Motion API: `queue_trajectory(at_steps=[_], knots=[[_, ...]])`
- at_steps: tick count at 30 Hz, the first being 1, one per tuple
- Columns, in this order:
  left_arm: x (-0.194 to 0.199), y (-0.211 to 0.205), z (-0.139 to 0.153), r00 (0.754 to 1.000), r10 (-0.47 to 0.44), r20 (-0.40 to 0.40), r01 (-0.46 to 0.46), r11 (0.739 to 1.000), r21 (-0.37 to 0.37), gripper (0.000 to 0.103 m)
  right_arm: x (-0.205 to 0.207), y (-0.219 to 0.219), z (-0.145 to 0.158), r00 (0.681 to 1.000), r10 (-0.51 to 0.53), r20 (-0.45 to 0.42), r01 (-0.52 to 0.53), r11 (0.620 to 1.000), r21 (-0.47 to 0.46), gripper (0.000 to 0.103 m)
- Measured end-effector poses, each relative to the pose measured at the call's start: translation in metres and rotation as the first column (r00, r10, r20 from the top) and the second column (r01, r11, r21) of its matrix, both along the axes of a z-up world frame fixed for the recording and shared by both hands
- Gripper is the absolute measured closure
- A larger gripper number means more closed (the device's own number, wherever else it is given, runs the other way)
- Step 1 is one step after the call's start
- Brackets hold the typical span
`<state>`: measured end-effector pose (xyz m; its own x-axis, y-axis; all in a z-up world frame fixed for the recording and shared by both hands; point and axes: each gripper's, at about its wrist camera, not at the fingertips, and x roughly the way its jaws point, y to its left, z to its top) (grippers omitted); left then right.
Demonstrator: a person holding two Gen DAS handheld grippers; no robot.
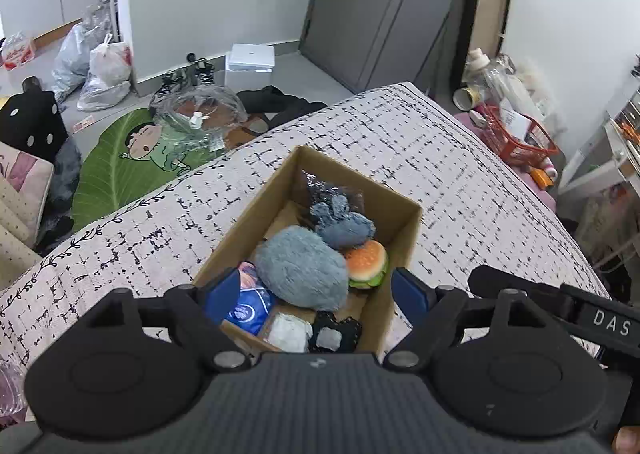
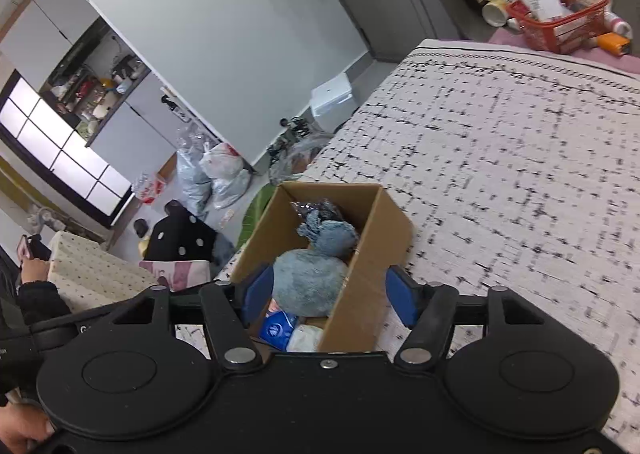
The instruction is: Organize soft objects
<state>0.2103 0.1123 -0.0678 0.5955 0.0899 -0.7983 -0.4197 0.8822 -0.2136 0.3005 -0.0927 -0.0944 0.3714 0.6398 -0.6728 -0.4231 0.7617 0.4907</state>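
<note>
An open cardboard box [image 1: 264, 194] stands on the patterned bed cover [image 1: 440, 158]. Inside lie a fluffy grey-blue plush [image 1: 302, 268], a smaller blue knitted toy [image 1: 344, 224], a burger toy [image 1: 367, 264], a blue packet [image 1: 248, 310], a white pouch [image 1: 290, 332] and a black item [image 1: 334, 332]. My left gripper [image 1: 316, 294] is open and empty above the box's near end. My right gripper [image 2: 326, 294] is open and empty, with the box [image 2: 380, 250] and the grey-blue plush [image 2: 310, 280] between its blue pads.
The right gripper's arm [image 1: 560, 310] shows at the right of the left view. A red basket [image 2: 560, 20] and bottles lie beyond the bed. On the floor are a green leaf mat [image 1: 120, 162], plastic bags [image 1: 104, 70] and a white box [image 1: 250, 62].
</note>
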Motion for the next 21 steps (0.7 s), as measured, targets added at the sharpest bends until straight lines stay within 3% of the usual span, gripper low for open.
queue_trajectory(at_steps=[9, 21], knots=[[-0.015, -0.014, 0.012, 0.999, -0.05, -0.01, 0.05, 0.999, 0.006, 0.014, -0.024, -0.026, 0.018, 0.997, -0.066, 0.038, 0.068, 0.996, -0.059, 0.016], [-0.042, -0.036, 0.034, 0.996, -0.09, -0.016, 0.091, 0.994, 0.062, 0.009, -0.059, -0.05, 0.047, 0.988, -0.108, 0.107, 0.119, 0.987, -0.105, 0.003]])
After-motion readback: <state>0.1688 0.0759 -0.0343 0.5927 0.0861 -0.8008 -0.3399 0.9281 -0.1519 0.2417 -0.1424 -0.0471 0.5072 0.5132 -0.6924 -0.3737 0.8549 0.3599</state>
